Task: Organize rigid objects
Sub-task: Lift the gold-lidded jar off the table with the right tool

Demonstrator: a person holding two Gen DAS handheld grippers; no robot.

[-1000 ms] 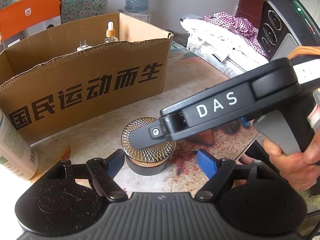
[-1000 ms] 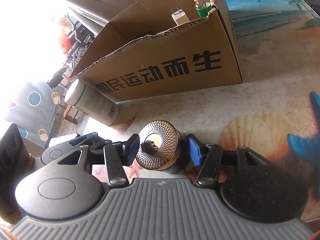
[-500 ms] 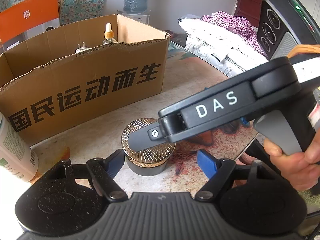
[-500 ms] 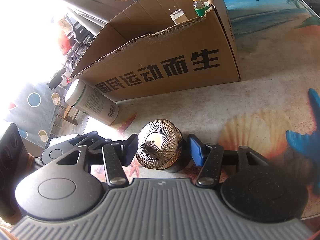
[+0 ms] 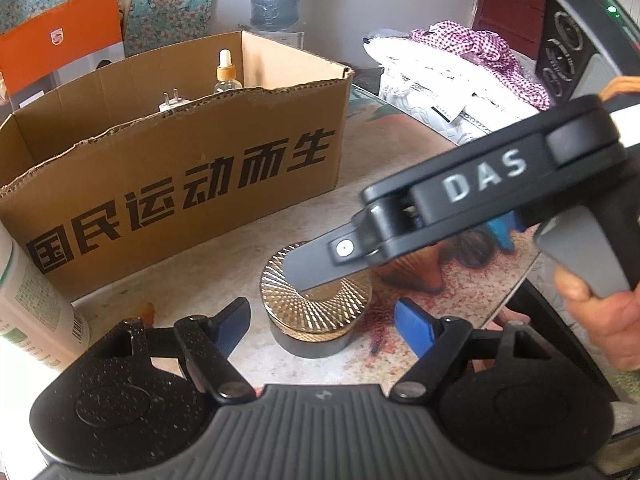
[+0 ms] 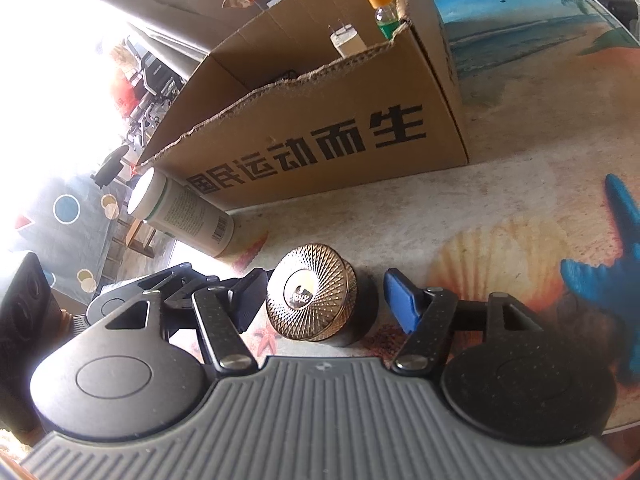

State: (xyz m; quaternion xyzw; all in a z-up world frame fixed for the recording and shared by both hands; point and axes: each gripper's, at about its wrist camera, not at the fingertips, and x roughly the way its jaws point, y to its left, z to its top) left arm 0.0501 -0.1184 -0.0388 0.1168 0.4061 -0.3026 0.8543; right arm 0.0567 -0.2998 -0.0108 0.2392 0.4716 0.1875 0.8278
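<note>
The gold-lidded jar (image 6: 312,304) stands on the tabletop (image 6: 500,200) in front of the cardboard box (image 6: 320,132), between the right gripper (image 6: 322,298)'s spread jaws. It looks rigid, weighty and slick, best gripped across its dark base. The left gripper (image 5: 320,320), also spread, shows that base; the right view mostly shows the lid.

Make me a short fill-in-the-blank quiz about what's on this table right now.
1. The jar with the gold lid sits between the fingers of the ____ claw.
2. The dropper bottle stands inside the ____.
3. The white bottle stands ____ the cardboard box.

Answers: right; box; outside
</note>
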